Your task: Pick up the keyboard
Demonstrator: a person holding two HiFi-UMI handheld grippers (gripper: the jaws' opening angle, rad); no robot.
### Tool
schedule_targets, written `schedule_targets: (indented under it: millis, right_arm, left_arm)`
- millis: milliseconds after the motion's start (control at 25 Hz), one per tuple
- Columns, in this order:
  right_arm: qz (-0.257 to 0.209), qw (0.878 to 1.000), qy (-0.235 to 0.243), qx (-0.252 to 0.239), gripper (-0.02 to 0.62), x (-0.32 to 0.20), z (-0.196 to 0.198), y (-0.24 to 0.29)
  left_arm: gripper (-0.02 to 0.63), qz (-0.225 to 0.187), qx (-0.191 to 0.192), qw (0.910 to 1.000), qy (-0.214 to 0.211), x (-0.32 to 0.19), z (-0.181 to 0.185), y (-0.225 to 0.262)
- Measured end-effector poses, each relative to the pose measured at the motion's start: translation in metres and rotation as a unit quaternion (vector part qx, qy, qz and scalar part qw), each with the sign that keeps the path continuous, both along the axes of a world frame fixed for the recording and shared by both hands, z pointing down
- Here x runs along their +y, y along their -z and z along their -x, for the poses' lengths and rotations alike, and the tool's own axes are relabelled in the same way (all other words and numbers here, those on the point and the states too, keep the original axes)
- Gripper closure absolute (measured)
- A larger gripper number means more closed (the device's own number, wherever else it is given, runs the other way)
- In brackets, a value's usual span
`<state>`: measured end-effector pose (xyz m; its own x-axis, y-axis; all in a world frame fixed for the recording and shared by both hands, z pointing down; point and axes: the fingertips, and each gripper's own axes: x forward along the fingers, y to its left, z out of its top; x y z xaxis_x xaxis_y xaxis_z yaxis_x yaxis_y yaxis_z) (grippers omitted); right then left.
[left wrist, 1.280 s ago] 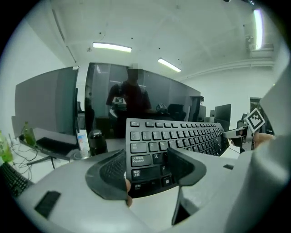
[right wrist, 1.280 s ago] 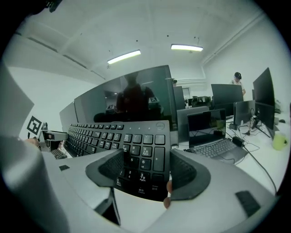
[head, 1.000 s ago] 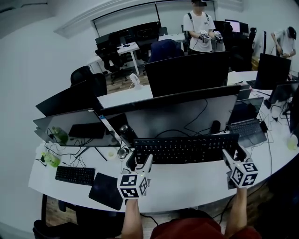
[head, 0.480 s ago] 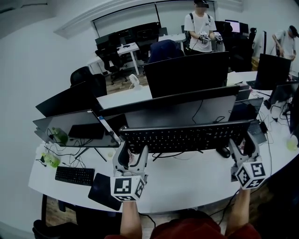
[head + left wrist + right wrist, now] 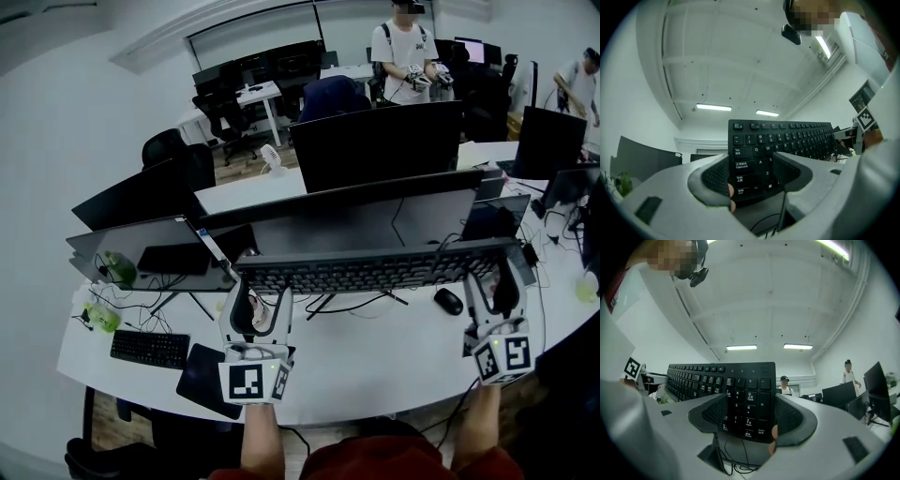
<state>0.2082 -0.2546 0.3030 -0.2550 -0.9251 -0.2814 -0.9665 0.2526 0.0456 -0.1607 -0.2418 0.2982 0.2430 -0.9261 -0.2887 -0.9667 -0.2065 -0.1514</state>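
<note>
the black keyboard (image 5: 375, 269) hangs in the air above the white bench (image 5: 375, 370), in front of the monitors (image 5: 375, 141). the left gripper (image 5: 257, 298) is clamped on its left end, the right gripper (image 5: 490, 283) on its numpad end. a mouse (image 5: 449, 301) lies on the bench beneath.

There are two grippers, the left gripper (image 5: 261, 300) and right gripper (image 5: 491, 287), two keyboards, the held keyboard (image 5: 375, 272) and desk keyboard (image 5: 150, 351), and one mouse (image 5: 449, 301).

Head view looks steeply down over the desk (image 5: 375, 361). Both gripper views sit close, tilted up toward the ceiling (image 5: 740, 56), sharing the keyboard (image 5: 787, 138).
</note>
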Motion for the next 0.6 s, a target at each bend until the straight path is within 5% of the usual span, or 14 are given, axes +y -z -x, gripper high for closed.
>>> schedule_targets:
  millis: [160, 600]
  right_arm:
    - [-0.03, 1.0, 0.0, 0.002, 0.284, 0.007, 0.001, 0.012]
    - [-0.035, 0.999, 0.001, 0.009, 0.284, 0.009, 0.007, 0.019]
  left_arm:
    - [0.318, -0.028, 0.004, 0.9996, 0.001, 0.007, 0.002, 0.008]
    - [0.318, -0.022, 0.009, 0.9997, 0.003, 0.008, 0.007, 0.009]
